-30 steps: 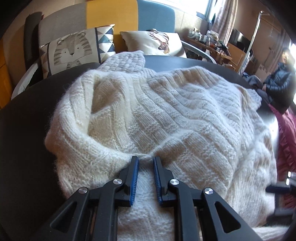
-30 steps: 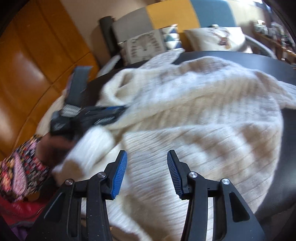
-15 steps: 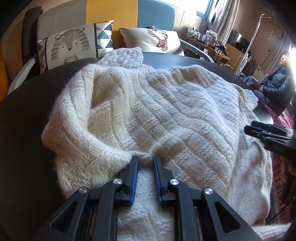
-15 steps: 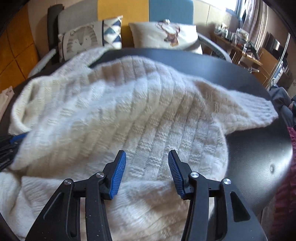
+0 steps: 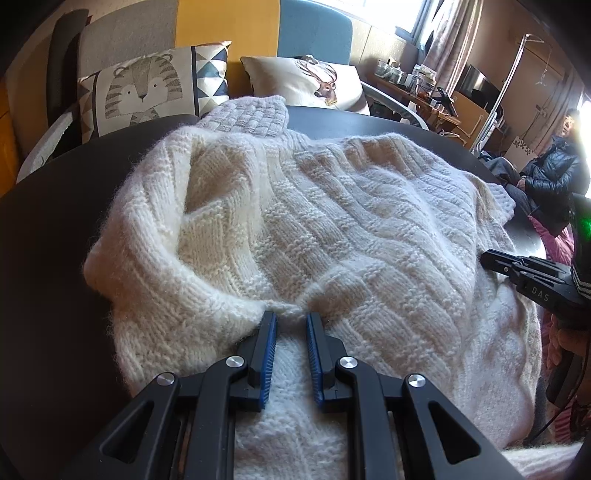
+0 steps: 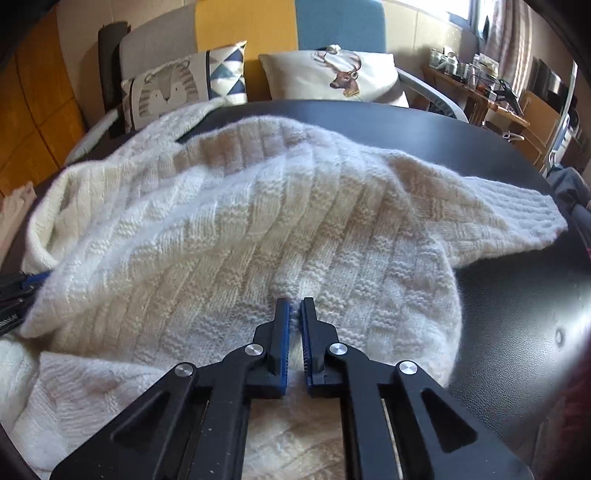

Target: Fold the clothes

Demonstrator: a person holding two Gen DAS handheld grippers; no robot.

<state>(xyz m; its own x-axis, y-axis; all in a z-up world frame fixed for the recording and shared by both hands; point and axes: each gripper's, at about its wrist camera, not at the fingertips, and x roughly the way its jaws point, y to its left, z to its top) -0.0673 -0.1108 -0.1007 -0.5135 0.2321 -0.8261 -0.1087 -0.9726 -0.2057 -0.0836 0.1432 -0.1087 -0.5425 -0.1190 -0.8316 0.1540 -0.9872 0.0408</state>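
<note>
Sweater: we see one cream knitted sweater [image 5: 332, 236] lying rumpled across the round black worktop [image 5: 48, 280], near its front edge; it covers most of what both cameras take in.
Left gripper: our left gripper [image 5: 289, 319] has its blue-padded fingers [image 5: 269, 343] clenched on a pinch of knit at a fold on the sweater's near left side.
Right gripper: our right gripper [image 6: 295, 306] has its fingers [image 6: 282, 332] almost closed, grasping a small ridge of knit on the sweater's near right part.
Cross view: from the left wrist camera we see the right gripper's black body at the far right, touching the sweater's edge; the right wrist camera shows a dark sliver of the left one at the far left.
Sleeves: we count two: one sleeve [image 6: 517, 218] stretches right over bare worktop, the other cuff [image 5: 251, 114] lies at the far edge.
In the way: nothing lies on the sweater; bare worktop shows to the left and right of it.
Cushions: we count two behind the worktop: one tiger cushion [image 5: 147, 88], one deer cushion [image 5: 314, 85], side by side on a grey, yellow and blue sofa [image 6: 251, 33].
Person: one seated person in a dark jacket [image 5: 550, 173], far right, well apart.
Side table: cluttered, by the window [image 6: 476, 77].
</note>
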